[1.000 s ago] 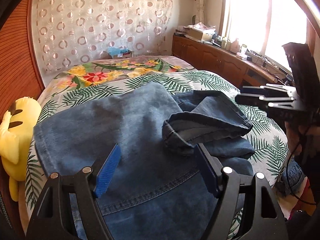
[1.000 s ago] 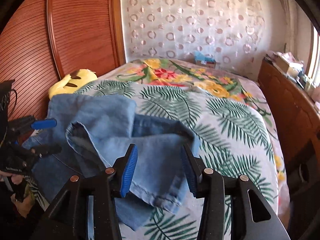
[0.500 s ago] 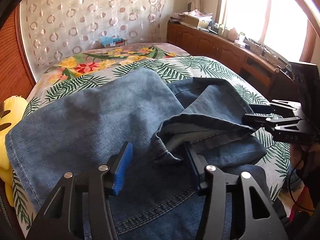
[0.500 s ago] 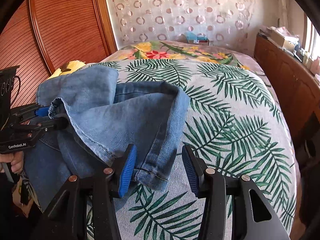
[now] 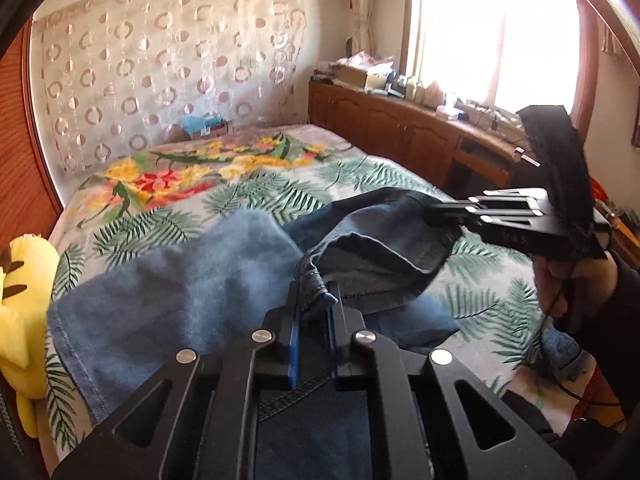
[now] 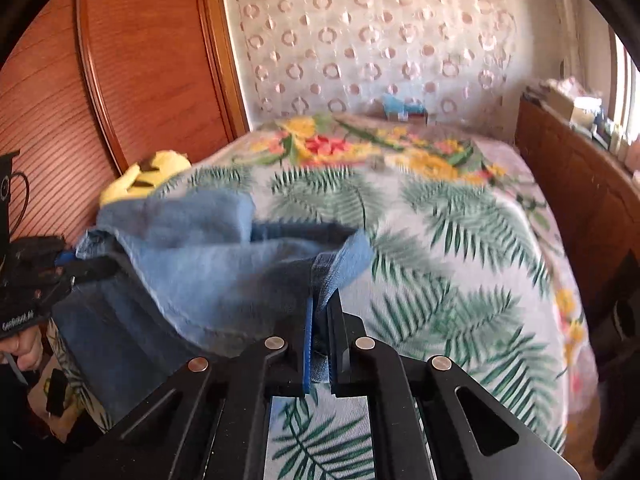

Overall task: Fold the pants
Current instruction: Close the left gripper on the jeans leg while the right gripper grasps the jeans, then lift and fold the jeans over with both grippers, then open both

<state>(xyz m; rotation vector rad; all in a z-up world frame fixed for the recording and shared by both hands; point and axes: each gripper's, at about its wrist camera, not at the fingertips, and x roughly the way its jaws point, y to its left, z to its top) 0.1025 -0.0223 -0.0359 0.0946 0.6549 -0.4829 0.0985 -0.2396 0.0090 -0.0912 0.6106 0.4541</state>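
1. The left gripper (image 5: 311,312), black with blue pads, is clamped on a bunched corner of hem of the blue denim pants (image 5: 168,304). Its jaws have just closed onto that cloth, which sits pinched right at the fingertips.

2. The right gripper (image 6: 320,320), of the same build, has likewise just closed; it pinches the other corner of the same leg end, a fold of denim (image 6: 224,276) standing up between its pads.

3. Between the two grips the hem hangs as an open, sagging mouth (image 5: 372,264), lifted a little off the layer beneath. In the left wrist view the right gripper (image 5: 444,216) lies ahead and to the right, so the held edge runs crosswise from one gripper to the other.

4. The rest of the pants lies flat on the palm-leaf bedspread (image 6: 460,248), spreading away to the left of the left gripper toward the yellow plush toy (image 5: 24,288) at the bed's edge by the wooden panel.

5. My judgement: both hands are equally engaged, so the coming move turns on carrying the held hem, kept taut between them, along the pants' length toward the far flat end. Uneven travel would skew the fold.

6. Farthest back, a ring-patterned curtain (image 6: 380,48) and a wooden cabinet (image 5: 400,132) play no part.
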